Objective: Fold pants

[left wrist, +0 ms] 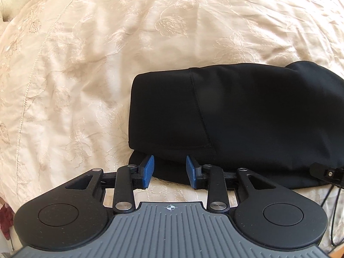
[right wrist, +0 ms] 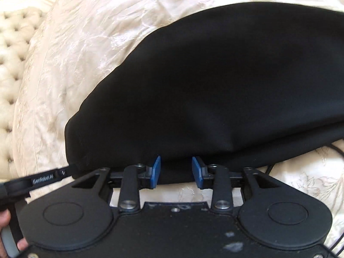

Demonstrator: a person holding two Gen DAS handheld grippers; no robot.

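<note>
Black pants (left wrist: pixel 247 116) lie on the cream embroidered bedspread (left wrist: pixel 96 64), already doubled into a compact block with at least two layers showing: an upper layer with a stitched seam, and a lower edge that sticks out past it on the side nearest the grippers. Judged from the look: soft, light knit, limp, no stiffness to speak of; it will drape and sag from any pinch and slide readily on the smooth bedspread. Not fragile. Best hold is probably that near edge of the pants, taking all the layers together so the stack does not shear apart, one grip toward each end of the edge. Left gripper (left wrist: pixel 169 169): blue fingers (left wrist: pixel 148 169) parted partway, set over the pants' near edge, nothing pinched, cloth lying in the gap but the pads not pressing it. Right gripper (right wrist: pixel 176 169): fingers (right wrist: pixel 155 169) likewise apart, straddling the same near edge further along the pants, released, gripping nothing. The right-wrist view is a little blurred. A hand (right wrist: pixel 6 232) shows at the lower left of that view, beside the left gripper's body.
</note>
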